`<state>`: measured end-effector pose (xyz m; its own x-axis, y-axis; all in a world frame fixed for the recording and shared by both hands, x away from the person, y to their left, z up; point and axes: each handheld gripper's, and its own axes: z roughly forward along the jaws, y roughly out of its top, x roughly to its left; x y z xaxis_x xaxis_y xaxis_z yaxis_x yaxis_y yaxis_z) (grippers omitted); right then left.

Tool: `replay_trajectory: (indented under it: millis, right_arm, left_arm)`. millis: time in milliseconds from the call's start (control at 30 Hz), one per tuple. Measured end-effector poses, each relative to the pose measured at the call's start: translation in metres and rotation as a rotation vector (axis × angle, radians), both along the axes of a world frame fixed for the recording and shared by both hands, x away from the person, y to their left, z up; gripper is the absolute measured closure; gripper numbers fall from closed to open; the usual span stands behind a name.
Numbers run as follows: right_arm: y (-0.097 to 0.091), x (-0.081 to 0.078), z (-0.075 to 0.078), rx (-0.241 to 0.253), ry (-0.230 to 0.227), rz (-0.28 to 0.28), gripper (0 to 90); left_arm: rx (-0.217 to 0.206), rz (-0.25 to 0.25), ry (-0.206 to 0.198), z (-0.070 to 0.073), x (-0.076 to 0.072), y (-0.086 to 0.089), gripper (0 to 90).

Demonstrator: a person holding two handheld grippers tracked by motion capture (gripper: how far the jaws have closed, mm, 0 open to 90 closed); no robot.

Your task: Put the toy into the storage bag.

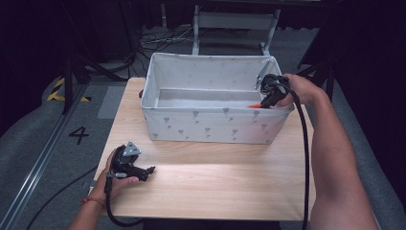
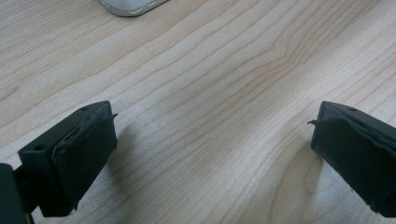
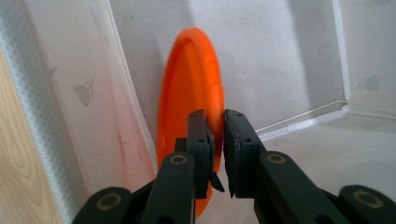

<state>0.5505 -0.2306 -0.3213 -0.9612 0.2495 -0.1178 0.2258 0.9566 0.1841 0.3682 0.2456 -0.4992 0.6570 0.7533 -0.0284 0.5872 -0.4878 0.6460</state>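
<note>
High view: above near table (image 1: 210, 187) edge, facing fwd/down. Gripper views: close-ups, left on tabletop, right inside bin (image 1: 210, 125); both shared w/ high view.

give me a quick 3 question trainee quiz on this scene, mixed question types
1. True or false: the left gripper has its jaws shut on a cup.
2. What does the right gripper hold? A) orange plate B) spoon C) cloth
3. Fill in: the right gripper reaches into the white fabric ____.

Key
1. False: its jaws stand open over the bare wooden table.
2. A: they clamp the orange plate by its rim.
3. Bin.
</note>
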Motion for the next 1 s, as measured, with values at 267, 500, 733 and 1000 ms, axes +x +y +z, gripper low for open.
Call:
replay_trajectory:
  millis: [267, 500, 733, 1000]
  right_arm:
    - [-0.0006, 0.0038, -0.0032, -0.024, -0.028, -0.031, 76.9]
    - [-0.0054, 0.0031, -0.0025, -0.007, -0.040, -0.054, 71.9]
    - [-0.0041, 0.0024, -0.0001, 0.005, -0.069, -0.062, 66.5]
    - [-0.0038, 0.0005, 0.0057, 0.021, -0.120, -0.077, 56.7]
  left_arm:
    - [-0.001, -0.004, -0.001, -0.0001, 0.0002, 0.0003, 0.6]
    - [-0.001, -0.002, -0.001, -0.0002, 0.0000, 0.0002, 0.6]
    - [0.000, -0.003, 0.001, 0.0000, 0.0001, 0.0003, 0.6]
    - [-0.001, -0.002, -0.001, -0.0001, 0.0001, 0.0002, 0.6]
